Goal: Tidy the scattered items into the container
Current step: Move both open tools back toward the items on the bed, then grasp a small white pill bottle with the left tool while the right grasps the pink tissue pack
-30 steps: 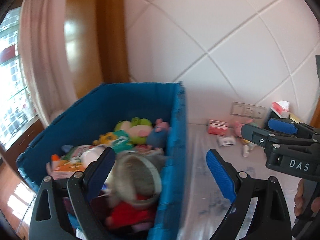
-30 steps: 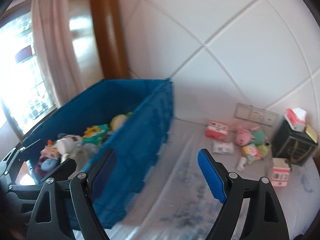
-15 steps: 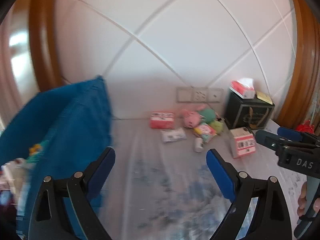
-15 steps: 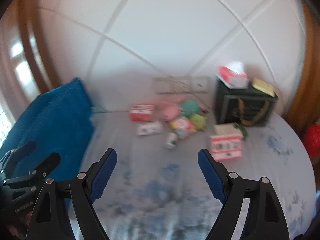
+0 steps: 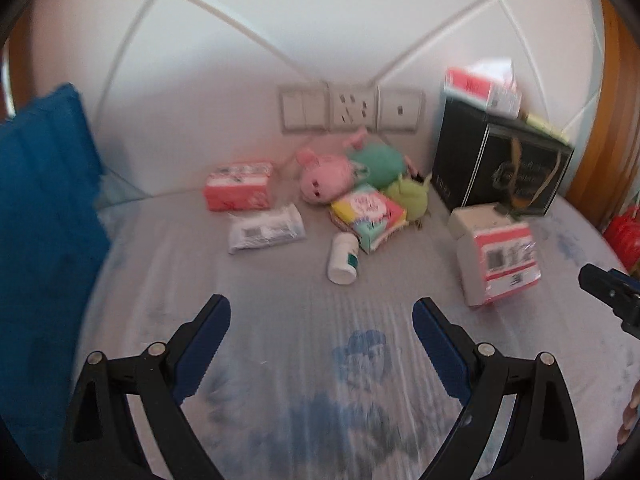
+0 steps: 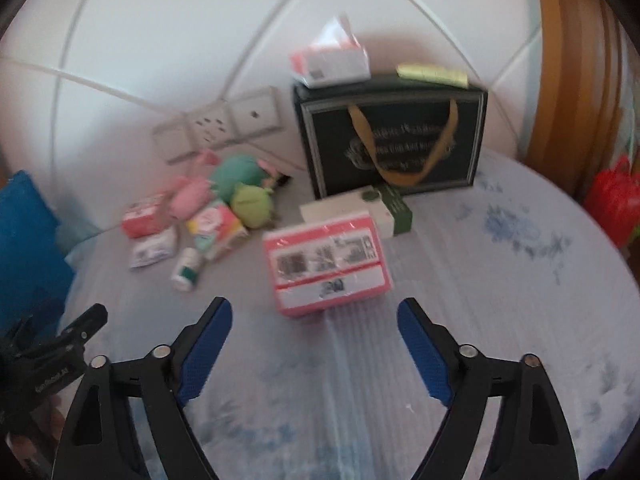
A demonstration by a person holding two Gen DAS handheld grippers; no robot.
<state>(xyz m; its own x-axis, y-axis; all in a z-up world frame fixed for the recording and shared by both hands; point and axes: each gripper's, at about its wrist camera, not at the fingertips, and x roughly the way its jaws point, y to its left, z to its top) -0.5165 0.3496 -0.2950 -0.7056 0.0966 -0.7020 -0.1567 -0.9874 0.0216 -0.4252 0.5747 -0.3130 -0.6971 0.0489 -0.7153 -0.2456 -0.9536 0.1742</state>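
Observation:
Both grippers are open and empty above the cloth-covered table. My left gripper (image 5: 320, 316) faces a scatter of items: a white pill bottle (image 5: 343, 258), a white packet (image 5: 265, 233), a pink box (image 5: 239, 191), a pink plush (image 5: 325, 176), a colourful carton (image 5: 370, 214) and a green plush (image 5: 410, 196). My right gripper (image 6: 314, 320) is just short of a pink-and-white box (image 6: 326, 266), which also shows in the left wrist view (image 5: 496, 256). The blue container (image 5: 40, 216) is at the left edge.
A black gift bag (image 6: 390, 136) with a tissue pack (image 6: 332, 60) on top stands against the tiled wall. A green-and-white box (image 6: 376, 208) lies before it. Wall sockets (image 5: 350, 108) are behind the toys. A red bag (image 6: 612, 200) is at far right.
Both grippers have swung right, away from the blue container and toward the scattered items. The container has slid to the left edge of both views. Both stay open.

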